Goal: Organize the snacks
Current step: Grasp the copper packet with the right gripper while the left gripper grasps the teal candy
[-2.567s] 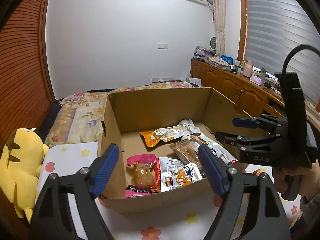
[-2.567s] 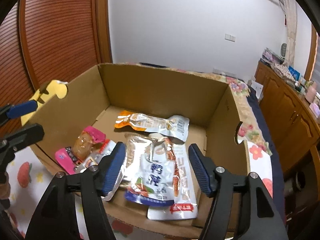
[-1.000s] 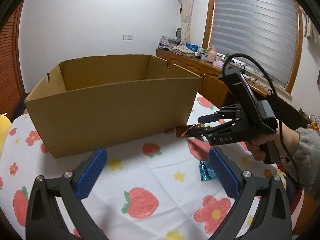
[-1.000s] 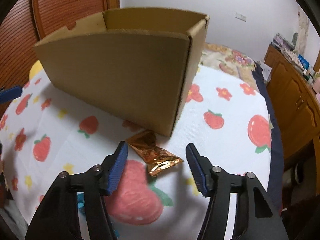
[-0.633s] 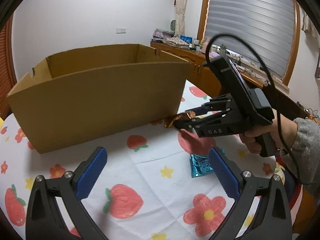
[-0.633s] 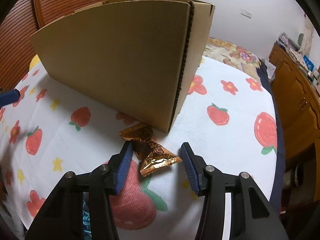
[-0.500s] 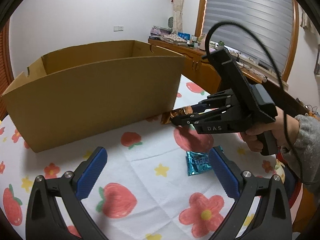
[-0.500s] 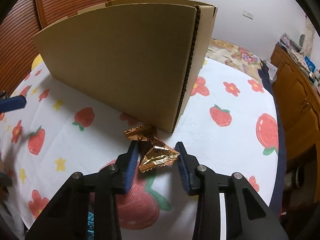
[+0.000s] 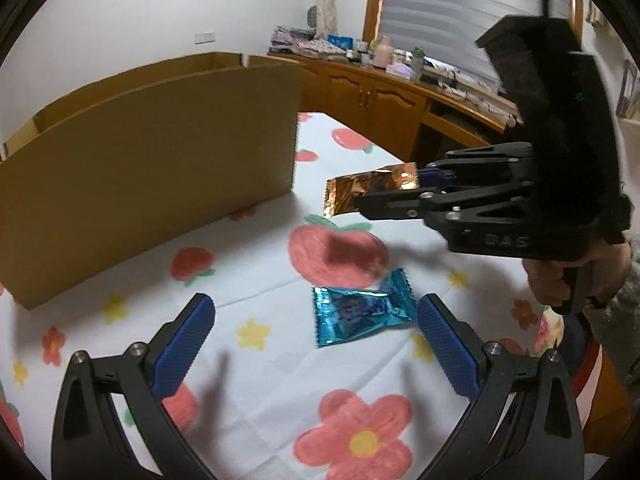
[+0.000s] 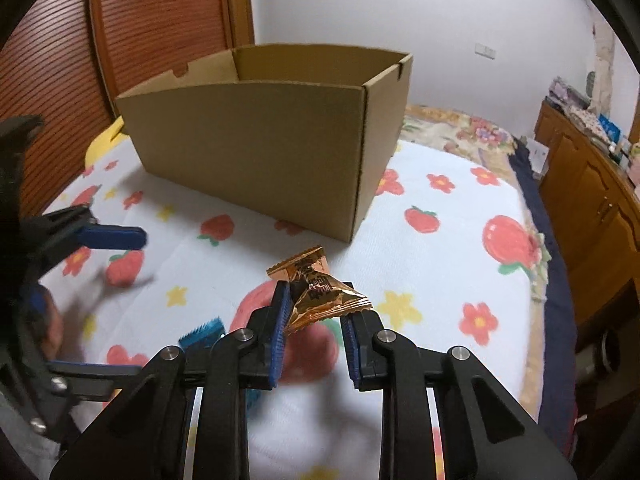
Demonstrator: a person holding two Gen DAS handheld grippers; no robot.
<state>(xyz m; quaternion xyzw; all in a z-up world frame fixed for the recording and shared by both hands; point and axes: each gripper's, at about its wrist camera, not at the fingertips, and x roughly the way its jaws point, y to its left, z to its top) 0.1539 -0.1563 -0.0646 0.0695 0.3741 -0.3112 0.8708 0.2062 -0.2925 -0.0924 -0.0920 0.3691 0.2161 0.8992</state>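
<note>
My right gripper (image 10: 316,312) is shut on an orange foil snack packet (image 10: 320,288) and holds it above the tablecloth, in front of the cardboard box (image 10: 256,148). In the left wrist view the right gripper (image 9: 390,196) and the orange packet (image 9: 368,190) hang to the right of the box (image 9: 152,176). A blue foil snack packet (image 9: 360,308) lies flat on the cloth. My left gripper (image 9: 312,340) is open, and the blue packet lies just ahead of its right finger (image 9: 448,344). The box's inside is hidden.
The table carries a white cloth with strawberries and flowers (image 9: 280,380). Wooden cabinets with clutter on top (image 9: 384,92) run along the right side. A bed with a floral cover (image 10: 460,128) lies behind the table. A wooden slatted door (image 10: 152,20) stands at the left.
My right gripper closed on the orange packet and lifted it off the cloth, back from the box corner. My left gripper moved toward the blue packet.
</note>
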